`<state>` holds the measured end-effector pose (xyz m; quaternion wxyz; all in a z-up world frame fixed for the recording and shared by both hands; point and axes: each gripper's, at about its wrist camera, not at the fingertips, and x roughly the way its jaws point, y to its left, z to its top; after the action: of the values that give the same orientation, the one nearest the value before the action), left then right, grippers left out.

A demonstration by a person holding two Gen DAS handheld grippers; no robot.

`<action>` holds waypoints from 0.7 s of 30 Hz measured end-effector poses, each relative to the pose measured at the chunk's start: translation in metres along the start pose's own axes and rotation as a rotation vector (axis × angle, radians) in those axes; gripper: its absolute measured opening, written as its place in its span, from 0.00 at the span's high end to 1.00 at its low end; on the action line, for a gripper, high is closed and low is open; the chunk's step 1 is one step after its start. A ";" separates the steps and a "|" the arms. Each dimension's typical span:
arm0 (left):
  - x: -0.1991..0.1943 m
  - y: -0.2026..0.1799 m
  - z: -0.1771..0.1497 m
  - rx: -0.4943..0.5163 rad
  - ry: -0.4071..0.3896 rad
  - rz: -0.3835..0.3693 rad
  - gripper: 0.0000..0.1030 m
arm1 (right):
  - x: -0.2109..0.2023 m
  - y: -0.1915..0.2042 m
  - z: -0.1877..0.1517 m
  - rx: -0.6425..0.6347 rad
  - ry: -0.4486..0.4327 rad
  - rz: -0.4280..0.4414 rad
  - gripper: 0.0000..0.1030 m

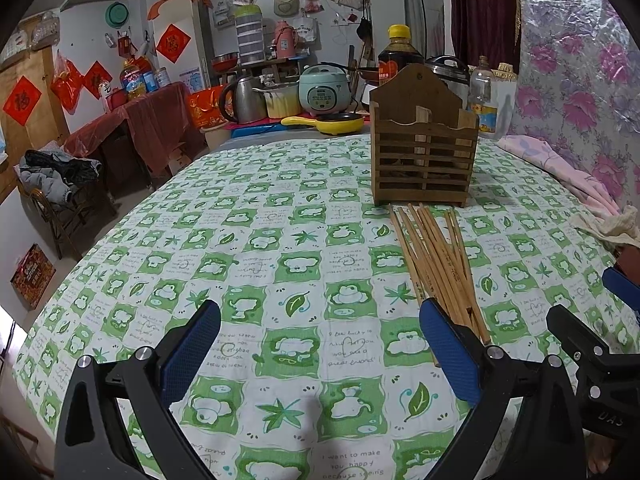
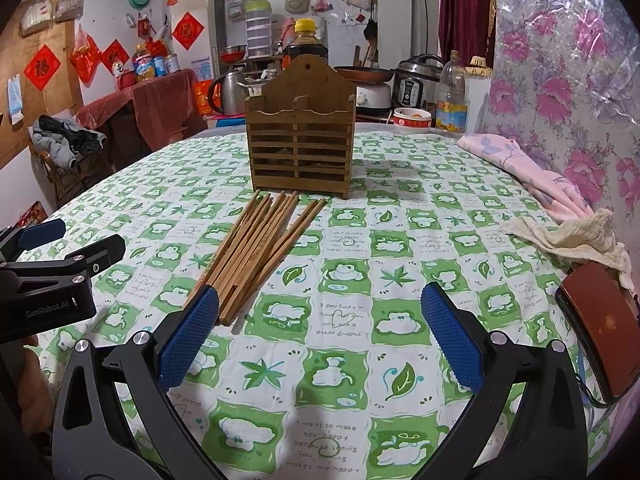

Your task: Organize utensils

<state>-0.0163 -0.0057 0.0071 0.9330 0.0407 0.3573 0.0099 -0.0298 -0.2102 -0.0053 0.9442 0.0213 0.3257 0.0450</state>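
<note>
The left gripper (image 1: 320,336) hung low over the green-and-white checked tablecloth (image 1: 240,240), its blue-padded fingers (image 1: 192,344) spread wide with nothing between them. From it, the bundle of wooden chopsticks (image 1: 436,264) lay at about one o'clock, loose on the cloth, the near ends passing just behind the gripper's right finger. Beyond the sticks, at twelve to one o'clock, the slatted wooden utensil holder (image 1: 424,152) stood upright, close to their far tips.

In the right wrist view, the right gripper (image 2: 320,320) was also spread wide and held nothing. The chopsticks (image 2: 264,248) fanned toward eleven o'clock, their near ends beside its left finger, and the holder (image 2: 300,140) stood at twelve o'clock. At three o'clock a crumpled cream cloth (image 2: 568,236) lay by a reddish-brown flat case (image 2: 600,328), with a pink cloth (image 2: 524,168) at about two o'clock.
</note>
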 end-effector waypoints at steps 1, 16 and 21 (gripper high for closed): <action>0.000 0.000 0.000 0.000 0.000 0.000 0.05 | 0.000 0.000 0.000 0.000 0.000 0.000 0.06; 0.000 -0.001 0.000 0.000 -0.001 0.001 0.05 | 0.001 0.002 0.000 -0.004 0.003 0.003 0.06; 0.000 0.000 0.000 0.000 -0.001 0.001 0.05 | 0.002 0.003 0.000 -0.005 0.002 0.003 0.06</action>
<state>-0.0162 -0.0062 0.0067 0.9333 0.0408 0.3567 0.0103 -0.0289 -0.2073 -0.0061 0.9437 0.0193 0.3267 0.0473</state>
